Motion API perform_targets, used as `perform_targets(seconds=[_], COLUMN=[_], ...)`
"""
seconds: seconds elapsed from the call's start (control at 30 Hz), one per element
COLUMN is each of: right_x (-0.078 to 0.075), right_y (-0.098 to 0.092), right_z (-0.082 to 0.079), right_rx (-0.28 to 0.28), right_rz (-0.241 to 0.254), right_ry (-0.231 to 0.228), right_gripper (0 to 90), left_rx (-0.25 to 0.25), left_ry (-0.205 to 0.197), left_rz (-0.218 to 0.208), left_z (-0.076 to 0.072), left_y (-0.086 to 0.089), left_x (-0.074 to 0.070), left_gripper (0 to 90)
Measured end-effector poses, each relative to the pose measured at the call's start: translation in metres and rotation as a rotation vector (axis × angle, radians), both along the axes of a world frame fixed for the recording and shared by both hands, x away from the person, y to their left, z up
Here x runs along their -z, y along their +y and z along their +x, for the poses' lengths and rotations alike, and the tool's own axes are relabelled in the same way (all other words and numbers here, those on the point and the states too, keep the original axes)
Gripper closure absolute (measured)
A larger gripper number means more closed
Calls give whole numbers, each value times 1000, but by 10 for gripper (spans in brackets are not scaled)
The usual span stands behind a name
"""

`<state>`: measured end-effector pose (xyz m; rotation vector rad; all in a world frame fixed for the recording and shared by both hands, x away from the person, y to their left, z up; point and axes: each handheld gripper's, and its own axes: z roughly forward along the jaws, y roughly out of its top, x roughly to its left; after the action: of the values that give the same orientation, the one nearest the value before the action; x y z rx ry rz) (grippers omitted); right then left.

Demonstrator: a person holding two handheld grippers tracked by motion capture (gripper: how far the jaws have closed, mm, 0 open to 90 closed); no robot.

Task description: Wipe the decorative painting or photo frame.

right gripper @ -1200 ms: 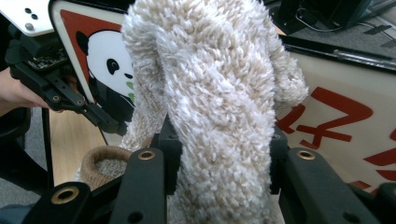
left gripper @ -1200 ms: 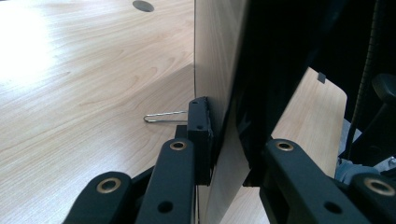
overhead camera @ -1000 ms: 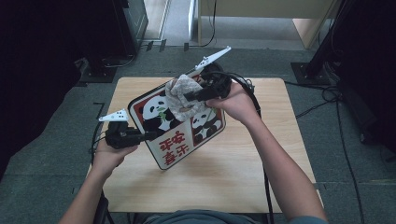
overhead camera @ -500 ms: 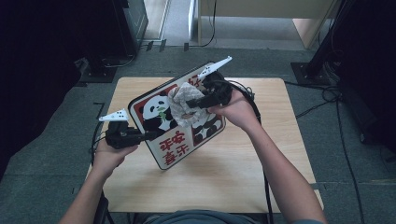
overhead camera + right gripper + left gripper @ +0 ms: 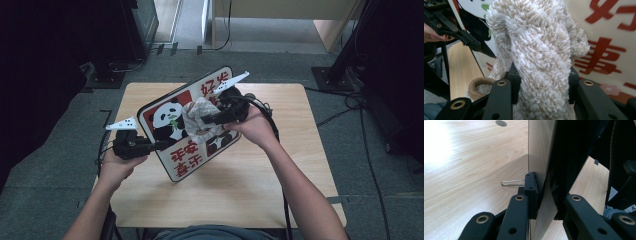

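Panda board [image 5: 187, 132], pinched by left claw [image 5: 159, 145], half hidden behind right claw's [image 5: 204, 120] clamped cloth [image 5: 200, 116].

We list one light wooden worktop [image 5: 280, 185], rectangular with rounded corners, and a round dark spot on its far surface in the left gripper view. We note a grey carpeted floor [image 5: 385, 200] around it, with black cables [image 5: 370, 165] trailing along the right side. We record dark equipment stands [image 5: 107, 65] at the far left, pale wooden furniture [image 5: 280, 10] at the back, and bright glare on the wood.
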<state>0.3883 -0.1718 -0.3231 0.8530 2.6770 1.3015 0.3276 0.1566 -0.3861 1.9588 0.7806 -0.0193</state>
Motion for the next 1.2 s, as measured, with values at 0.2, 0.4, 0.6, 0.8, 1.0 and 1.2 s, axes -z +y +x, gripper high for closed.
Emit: perform_targets(seconds=[0.2,0.4,0.6,0.8,1.0,1.2], right_x=[8,17,27,38,50,65], right_y=[-1,-2,-3,-6,-7,-10], right_z=[-2,-4,-5,-8,-10,-14], right_rx=[-3,-6,-11,-11,-9,-4], right_rz=[-2,-9,-14,-18,-15,-8], right_ry=[6,10,19,29,46,59], right_gripper=[629,626,625,624,624,624], left_rx=[4,4,5,5,5,6], left_ry=[-8,-6,-7,-9,-9,-9], left_rz=[2,-7,-8,-9,-9,-8], left_z=[0,0,0,0,0,0], left_y=[0,1,1,1,0,0], left_x=[0,1,1,1,1,1], left_gripper=[796,795,795,794,794,794])
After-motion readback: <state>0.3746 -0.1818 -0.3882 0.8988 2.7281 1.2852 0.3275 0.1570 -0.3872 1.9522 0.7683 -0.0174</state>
